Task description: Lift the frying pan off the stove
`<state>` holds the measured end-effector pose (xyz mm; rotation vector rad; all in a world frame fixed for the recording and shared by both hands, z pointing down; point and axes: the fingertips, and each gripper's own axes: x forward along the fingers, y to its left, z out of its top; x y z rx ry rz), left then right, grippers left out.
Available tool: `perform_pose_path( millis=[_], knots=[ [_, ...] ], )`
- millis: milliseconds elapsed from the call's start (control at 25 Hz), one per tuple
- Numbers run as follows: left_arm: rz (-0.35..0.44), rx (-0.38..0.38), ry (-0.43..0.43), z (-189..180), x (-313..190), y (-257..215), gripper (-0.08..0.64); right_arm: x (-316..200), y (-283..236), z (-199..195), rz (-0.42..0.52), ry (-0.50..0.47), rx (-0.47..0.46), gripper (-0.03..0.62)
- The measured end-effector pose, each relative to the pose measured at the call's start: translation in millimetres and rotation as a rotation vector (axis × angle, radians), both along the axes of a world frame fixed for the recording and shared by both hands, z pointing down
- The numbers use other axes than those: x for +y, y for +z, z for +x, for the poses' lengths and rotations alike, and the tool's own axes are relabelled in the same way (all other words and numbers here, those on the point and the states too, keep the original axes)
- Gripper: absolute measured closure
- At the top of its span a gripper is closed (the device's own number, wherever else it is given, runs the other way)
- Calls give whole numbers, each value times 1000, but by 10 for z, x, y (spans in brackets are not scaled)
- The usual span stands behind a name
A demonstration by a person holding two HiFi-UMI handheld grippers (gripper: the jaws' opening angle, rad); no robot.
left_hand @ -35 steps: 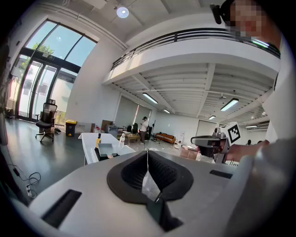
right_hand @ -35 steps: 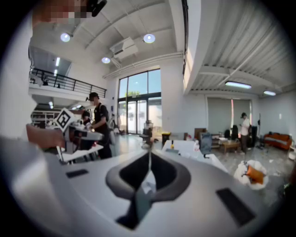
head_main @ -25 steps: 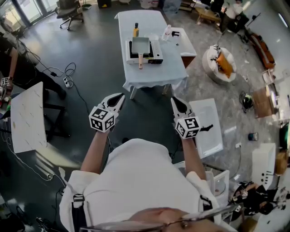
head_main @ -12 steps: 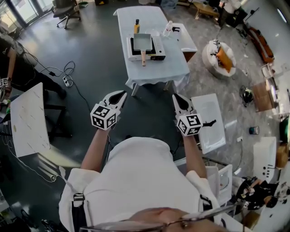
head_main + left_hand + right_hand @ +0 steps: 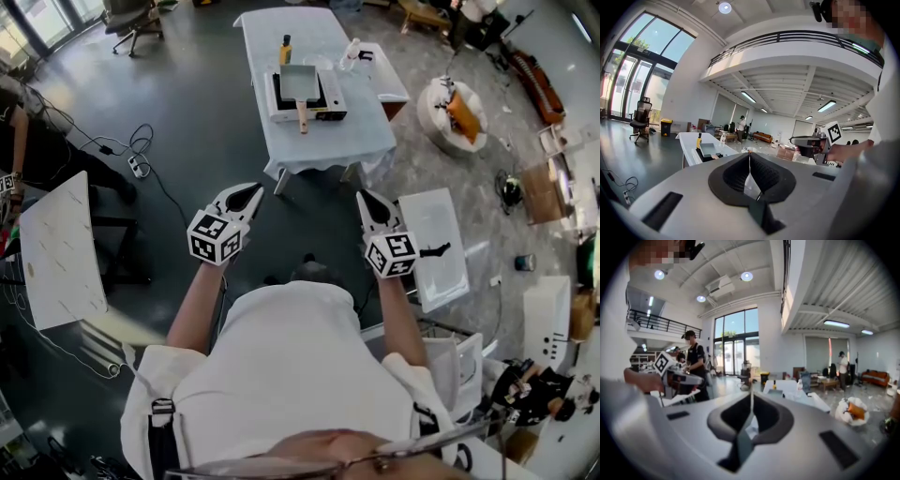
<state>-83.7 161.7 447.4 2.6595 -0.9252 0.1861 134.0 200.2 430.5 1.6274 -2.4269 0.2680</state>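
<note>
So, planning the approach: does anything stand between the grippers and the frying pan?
Nothing visible does. Only open floor separates the left gripper and right gripper from the table, where the frying pan sits on the stove.

Two tools, left and right; one frying pan; one stove; two bottles.

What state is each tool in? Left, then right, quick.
Left tool: closed, holding nothing.
Right tool: closed, holding nothing.
</note>
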Motion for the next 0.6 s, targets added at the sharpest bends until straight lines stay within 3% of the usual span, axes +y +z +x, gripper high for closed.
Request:
perform_pose_path(
  millis=[600],
  knots=[
    [-22, 4, -28, 154, -569, 145, 529, -703, 195, 65, -34, -52, -20, 555]
  ],
)
